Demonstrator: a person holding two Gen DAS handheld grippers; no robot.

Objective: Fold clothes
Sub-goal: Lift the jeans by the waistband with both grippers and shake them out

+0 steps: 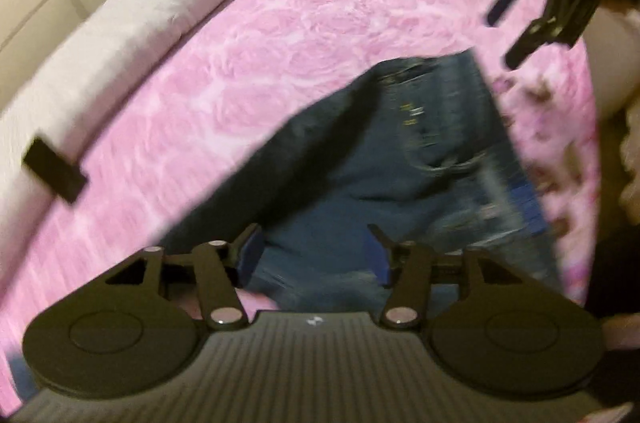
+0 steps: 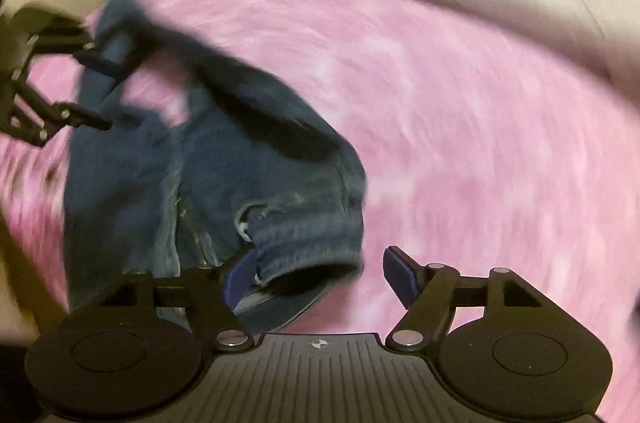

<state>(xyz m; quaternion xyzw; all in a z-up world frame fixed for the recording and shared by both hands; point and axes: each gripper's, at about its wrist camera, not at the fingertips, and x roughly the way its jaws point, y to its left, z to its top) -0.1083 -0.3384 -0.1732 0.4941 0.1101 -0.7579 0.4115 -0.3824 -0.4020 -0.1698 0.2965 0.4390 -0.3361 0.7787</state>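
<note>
Bare pink blanket (image 2: 480,127) spreads open to my right; the jeans (image 2: 192,175) fill the near left, and a cream bolster (image 1: 132,23) walls the far edge.

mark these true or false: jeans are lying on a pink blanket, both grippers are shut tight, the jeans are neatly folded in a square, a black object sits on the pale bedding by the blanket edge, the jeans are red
1. Jeans lie on a pink blanket. True: the jeans are spread on the pink blanket.
2. Both grippers are shut tight. False: the left gripper and the right gripper both have their fingers apart.
3. The jeans are neatly folded in a square. False: they lie rumpled and loose.
4. A black object sits on the pale bedding. True: the black object rests on the pale bedding near the blanket's edge.
5. The jeans are red. False: they are blue denim.
</note>
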